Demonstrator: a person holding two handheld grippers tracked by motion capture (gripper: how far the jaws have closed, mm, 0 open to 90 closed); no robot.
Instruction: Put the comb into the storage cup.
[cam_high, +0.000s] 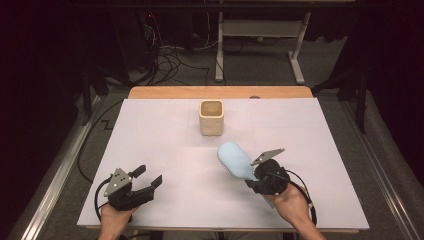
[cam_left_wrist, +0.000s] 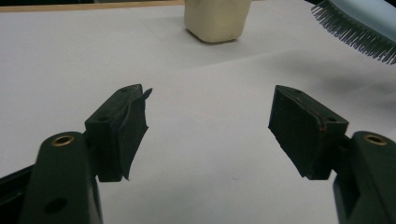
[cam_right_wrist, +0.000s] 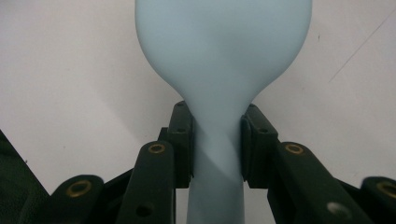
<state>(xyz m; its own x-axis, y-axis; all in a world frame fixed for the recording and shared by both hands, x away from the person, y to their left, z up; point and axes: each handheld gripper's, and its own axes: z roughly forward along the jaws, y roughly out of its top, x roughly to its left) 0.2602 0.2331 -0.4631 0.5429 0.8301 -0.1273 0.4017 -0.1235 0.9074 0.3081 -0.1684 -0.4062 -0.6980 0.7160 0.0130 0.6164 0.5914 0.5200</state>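
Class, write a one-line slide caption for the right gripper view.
Right gripper clamps the light blue hairbrush by its neck above the white table.

No text, label, brand, number or sign can be read anywhere.

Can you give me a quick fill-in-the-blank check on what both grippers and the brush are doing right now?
1. The right gripper is shut on the light blue ____.
2. The left gripper has its jaws open, with ____ between them.
3. The beige cup stands ____ on the white table cover.
4. The hairbrush bristles point toward the ____ gripper.

Missing words: hairbrush; nothing; upright; left
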